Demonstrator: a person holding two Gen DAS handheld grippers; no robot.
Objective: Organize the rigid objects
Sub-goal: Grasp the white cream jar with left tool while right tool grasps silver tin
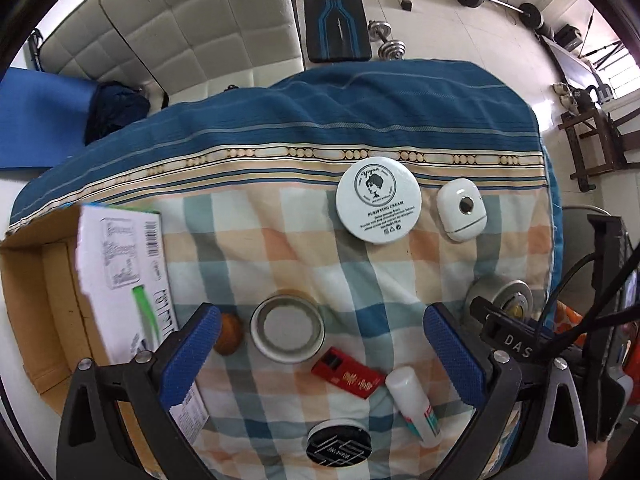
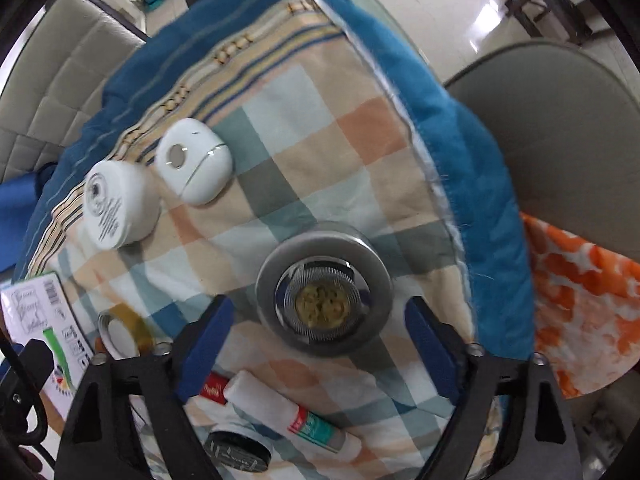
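Closest to us in the left view is a black round tin [image 1: 339,444] right at the bottom edge, with a glue stick [image 1: 414,406] and a little red box [image 1: 346,378] just above it. All of this sits on a checked cloth [image 1: 280,240] thrown over the table, which probably keeps the hard bits from sliding around.

Our left gripper [image 1: 320,348] hangs over the cloth with its jaws spread wide and nothing between them. A roll of tape [image 1: 287,330] lies flat between the blue pads, and a small brown ball [image 1: 229,334] sits right beside the left pad. Our guess is that the tape or the ball is the next pick on that side.

Our right gripper [image 2: 320,344] is just as wide open and also empty, lined up on the round metal light fitting [image 2: 324,304], which lies face up between the fingers. The jaws look about wide enough to straddle the rim, so that's a fair bet for the grab.

Further back, the white cream jar [image 1: 379,199] and the white oval case [image 1: 461,210] sit side by side near the striped border.

Container-wise, there's a cardboard box [image 1: 36,280] at the left edge with a white printed flap [image 1: 120,264] folded up. The part of the inside we can see is bare cardboard, so by our reckoning the sorting has barely started.
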